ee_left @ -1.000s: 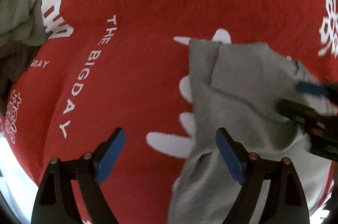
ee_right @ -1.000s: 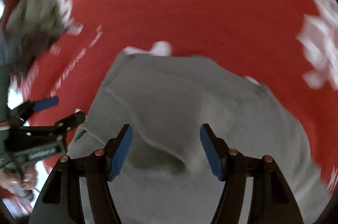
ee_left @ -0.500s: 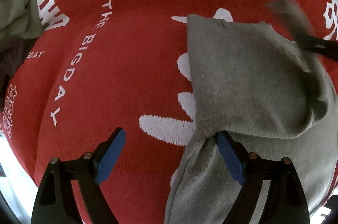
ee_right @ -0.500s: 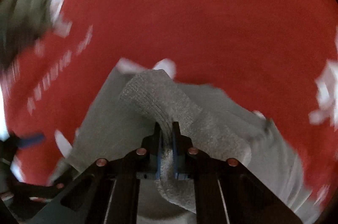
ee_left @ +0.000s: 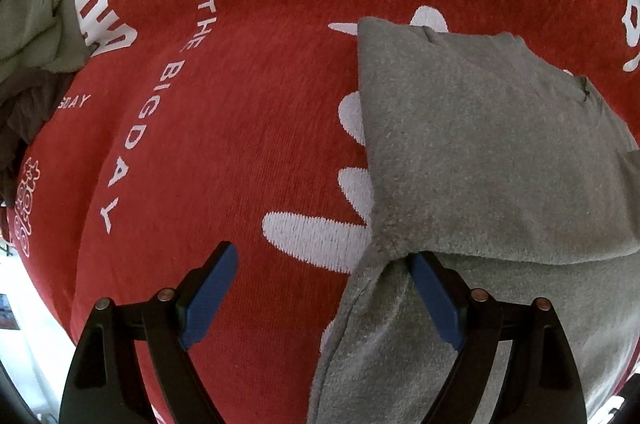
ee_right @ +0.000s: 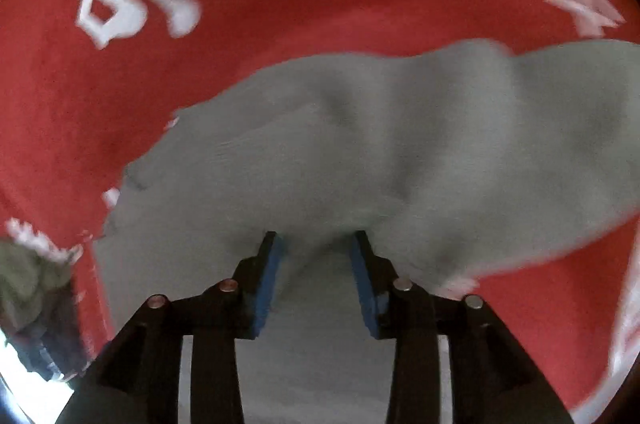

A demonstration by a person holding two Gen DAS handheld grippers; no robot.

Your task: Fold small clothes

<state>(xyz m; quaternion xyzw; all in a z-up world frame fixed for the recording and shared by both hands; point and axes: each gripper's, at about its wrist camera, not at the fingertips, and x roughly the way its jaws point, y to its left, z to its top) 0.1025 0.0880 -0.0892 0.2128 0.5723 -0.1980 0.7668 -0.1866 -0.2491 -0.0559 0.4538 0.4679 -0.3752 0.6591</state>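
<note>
One fold looks laid: a flap of the grey garment point(ee_left: 480, 151) lies doubled over its lower layer, on the right of the red cloth point(ee_left: 248, 103). Left gripper point(ee_left: 320, 288) stands wide apart, nothing between its pads; its right finger point(ee_left: 436, 300) rests at the garment's pinched left edge. Right gripper point(ee_right: 316, 264), blurred, has jaws opening, part-spread over the grey fabric, gripping nothing. Next move, likely: pick a fresh edge and fold again, keeping the layers square. Garment is soft, fleecy knit with a stitched seam; cloth beneath is ribbed pile with white embroidered lettering. Other crumpled clothes point(ee_left: 36, 35) sit far left.
</note>
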